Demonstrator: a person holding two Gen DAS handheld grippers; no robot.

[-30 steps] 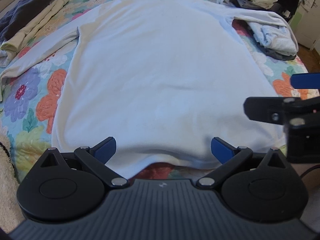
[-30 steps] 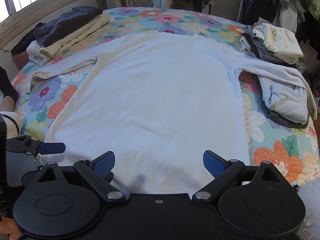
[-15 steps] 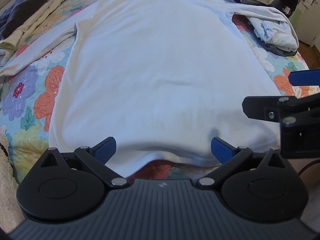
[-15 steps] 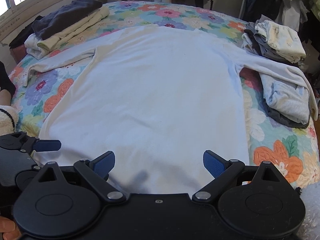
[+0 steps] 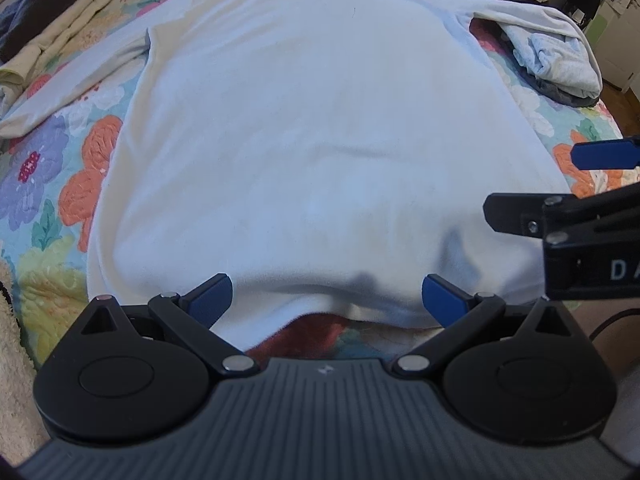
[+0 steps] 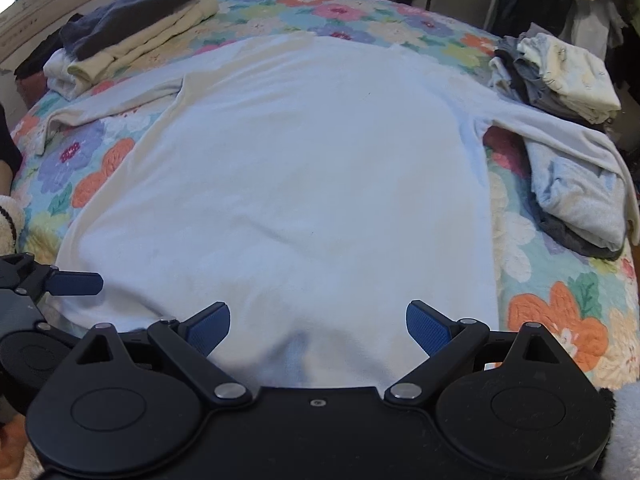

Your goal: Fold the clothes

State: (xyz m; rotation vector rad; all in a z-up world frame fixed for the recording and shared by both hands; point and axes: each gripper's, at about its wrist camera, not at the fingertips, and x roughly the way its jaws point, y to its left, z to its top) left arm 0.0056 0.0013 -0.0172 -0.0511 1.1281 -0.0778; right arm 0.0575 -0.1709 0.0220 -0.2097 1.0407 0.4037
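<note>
A pale long-sleeved shirt point(image 5: 320, 132) point(image 6: 304, 184) lies spread flat on the floral bedspread, hem toward me and both sleeves stretched out sideways. My left gripper point(image 5: 327, 299) hovers open just above the hem's left half, with nothing between its blue pads. My right gripper point(image 6: 318, 323) is open over the hem's right half, likewise empty. Each gripper shows at the edge of the other's view: the right one point(image 5: 592, 184) and the left one point(image 6: 60, 284). The shirt's right sleeve point(image 6: 560, 132) drapes over a crumpled grey garment.
Folded cream and dark clothes point(image 6: 132, 36) are stacked at the far left of the bed point(image 6: 560, 312). A pile of folded garments point(image 6: 560, 72) sits at the far right, with a crumpled grey piece point(image 6: 580, 208) nearer. Hanging clothes fill the back right.
Both grippers have moved forward and lower toward the shirt's hem, so the shirt fills more of each view. Both stay open.
</note>
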